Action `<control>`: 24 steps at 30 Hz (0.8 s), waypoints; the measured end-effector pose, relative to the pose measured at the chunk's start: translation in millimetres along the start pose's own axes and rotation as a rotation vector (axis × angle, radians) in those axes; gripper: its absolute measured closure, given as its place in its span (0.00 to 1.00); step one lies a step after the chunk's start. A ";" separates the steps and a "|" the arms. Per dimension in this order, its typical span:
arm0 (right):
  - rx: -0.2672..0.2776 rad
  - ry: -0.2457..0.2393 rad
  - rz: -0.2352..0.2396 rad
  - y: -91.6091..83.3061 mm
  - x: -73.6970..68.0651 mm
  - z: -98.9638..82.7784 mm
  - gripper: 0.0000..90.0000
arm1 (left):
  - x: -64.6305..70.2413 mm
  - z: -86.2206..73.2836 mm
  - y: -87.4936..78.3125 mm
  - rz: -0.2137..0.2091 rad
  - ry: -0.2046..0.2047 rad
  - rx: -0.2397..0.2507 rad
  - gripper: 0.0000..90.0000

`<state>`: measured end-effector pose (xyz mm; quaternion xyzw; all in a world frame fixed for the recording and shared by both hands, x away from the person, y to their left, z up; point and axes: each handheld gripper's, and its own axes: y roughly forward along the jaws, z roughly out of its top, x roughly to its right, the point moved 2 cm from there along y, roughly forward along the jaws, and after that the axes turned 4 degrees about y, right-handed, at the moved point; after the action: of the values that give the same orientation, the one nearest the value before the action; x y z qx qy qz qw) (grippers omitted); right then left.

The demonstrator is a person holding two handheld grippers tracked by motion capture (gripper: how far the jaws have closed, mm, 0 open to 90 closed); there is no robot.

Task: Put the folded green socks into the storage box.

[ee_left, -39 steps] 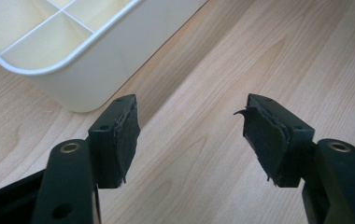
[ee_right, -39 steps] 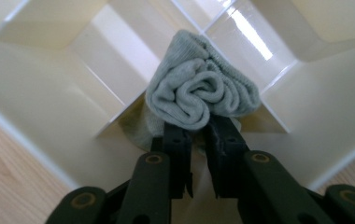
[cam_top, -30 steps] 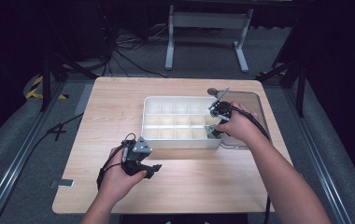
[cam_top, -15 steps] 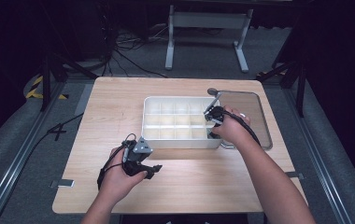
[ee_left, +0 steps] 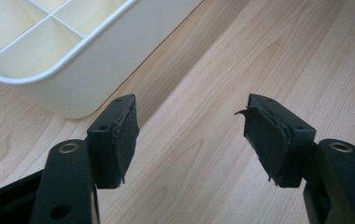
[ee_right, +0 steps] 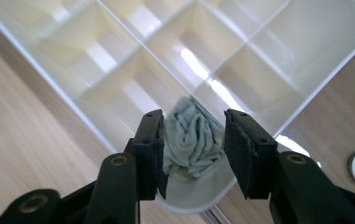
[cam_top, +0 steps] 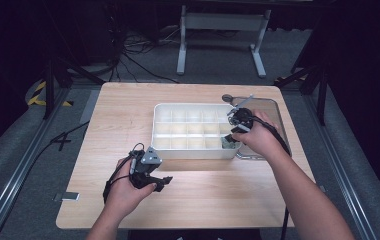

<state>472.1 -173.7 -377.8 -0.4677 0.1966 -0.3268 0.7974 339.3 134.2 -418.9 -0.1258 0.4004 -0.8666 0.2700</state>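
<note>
A crumpled grey-green cloth (ee_right: 192, 137), soft and deeply wrinkled, lies in the corner compartment of a glossy white plastic organiser tray (ee_right: 278, 60); thin walls split the tray into small rectangular cells, and the others in view hold nothing. The right gripper (ee_right: 193, 149) hangs just above the cloth, its black padded fingers (ee_right: 248, 149) having just been opening, spread on either side of it without pressing it. On the pale wood-grain worktop (ee_left: 203, 154), the left gripper (ee_left: 189, 135) rests near the tray's rounded corner, its fingers spread wide around nothing, with frayed pads. Behind the tray's right end lies a shallow metal tray (cam_top: 273, 107).
</note>
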 end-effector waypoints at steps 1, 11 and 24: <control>0.029 -0.004 0.007 -6.7 -1.9 -0.8 0.63 | 0.0 -0.5 -0.7 0.002 0.000 0.001 0.40; 0.216 -0.052 0.098 -47.9 -25.9 -23.7 0.57 | -0.2 -6.9 -7.3 0.010 -0.015 -0.003 0.39; 0.344 -0.010 0.175 -31.0 -44.8 -79.3 0.56 | -4.8 -14.0 -5.8 0.017 -0.027 -0.015 0.39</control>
<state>380.7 -202.0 -388.8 -0.3071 0.1736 -0.2827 0.8920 335.0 148.8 -423.5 -0.1362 0.4043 -0.8595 0.2816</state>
